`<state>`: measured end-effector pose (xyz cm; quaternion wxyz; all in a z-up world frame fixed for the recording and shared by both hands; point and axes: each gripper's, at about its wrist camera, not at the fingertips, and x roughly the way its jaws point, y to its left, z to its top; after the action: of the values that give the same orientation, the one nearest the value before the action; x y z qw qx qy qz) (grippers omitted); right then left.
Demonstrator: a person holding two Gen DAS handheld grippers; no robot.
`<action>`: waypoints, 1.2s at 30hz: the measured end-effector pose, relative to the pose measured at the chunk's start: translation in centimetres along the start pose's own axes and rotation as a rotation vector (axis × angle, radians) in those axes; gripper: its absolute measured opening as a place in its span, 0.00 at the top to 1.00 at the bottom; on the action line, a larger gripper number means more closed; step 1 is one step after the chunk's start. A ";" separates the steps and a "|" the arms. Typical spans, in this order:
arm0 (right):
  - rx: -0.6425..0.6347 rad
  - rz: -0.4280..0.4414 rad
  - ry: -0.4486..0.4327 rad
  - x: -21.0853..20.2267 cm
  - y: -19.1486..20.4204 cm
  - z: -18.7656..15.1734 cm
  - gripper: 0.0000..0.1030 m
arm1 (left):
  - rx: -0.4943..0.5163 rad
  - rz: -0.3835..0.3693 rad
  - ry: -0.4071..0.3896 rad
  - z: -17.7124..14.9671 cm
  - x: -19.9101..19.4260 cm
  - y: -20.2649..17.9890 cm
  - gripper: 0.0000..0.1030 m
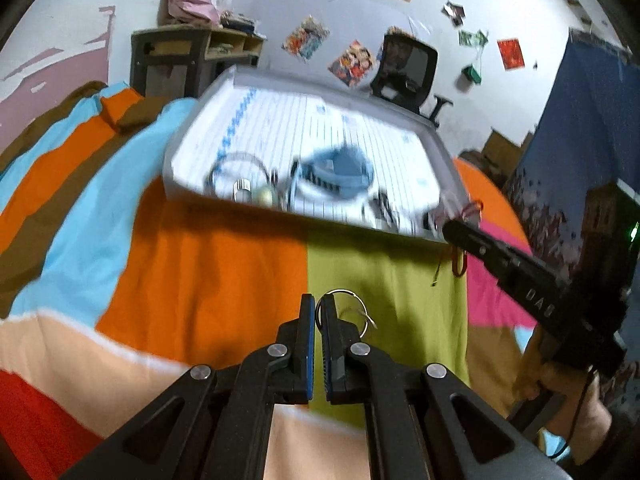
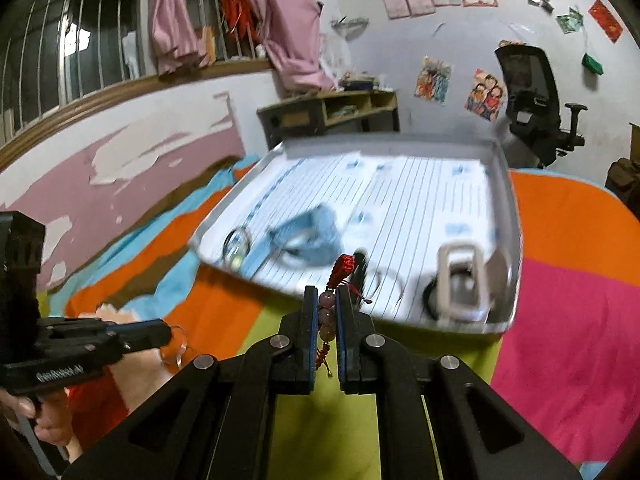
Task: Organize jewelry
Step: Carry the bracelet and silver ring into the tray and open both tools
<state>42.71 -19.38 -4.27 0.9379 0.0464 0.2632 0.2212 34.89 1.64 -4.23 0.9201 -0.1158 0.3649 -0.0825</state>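
The left hand-held gripper (image 1: 319, 314) is nearly closed, pinching a thin silver metal ring (image 1: 343, 312) above the multicoloured striped bedspread (image 1: 224, 272). The right hand-held gripper (image 2: 326, 308) is narrowly parted, clamping a purple-beaded red-cord bracelet (image 2: 326, 312) just before the lined grey tray (image 2: 514, 216).

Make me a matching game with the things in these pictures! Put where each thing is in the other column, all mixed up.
Things:
1. ring
2. bead bracelet
3. blue holder
4. chair

Places:
A. in the tray
B. pinched in the right gripper
C. by the wall, behind the tray
D. pinched in the left gripper

Pairs: 1-D, 2-B, 3-A, 4-C
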 end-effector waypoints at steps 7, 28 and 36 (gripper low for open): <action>-0.005 -0.004 -0.023 2.6 -1.3 2.5 0.93 | 0.002 0.025 -0.091 5.9 1.6 0.0 0.97; 0.040 -0.048 0.060 5.4 -3.9 1.6 0.73 | -0.047 0.124 -0.038 7.3 8.2 0.9 0.93; 0.015 -0.097 -0.012 2.9 -3.6 2.8 0.64 | -0.066 0.135 -0.105 7.2 5.9 1.0 0.32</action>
<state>47.72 -21.26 -3.96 0.9487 0.0418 0.2612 0.1733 44.18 2.25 -3.28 0.9372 -0.1254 0.3255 -0.0021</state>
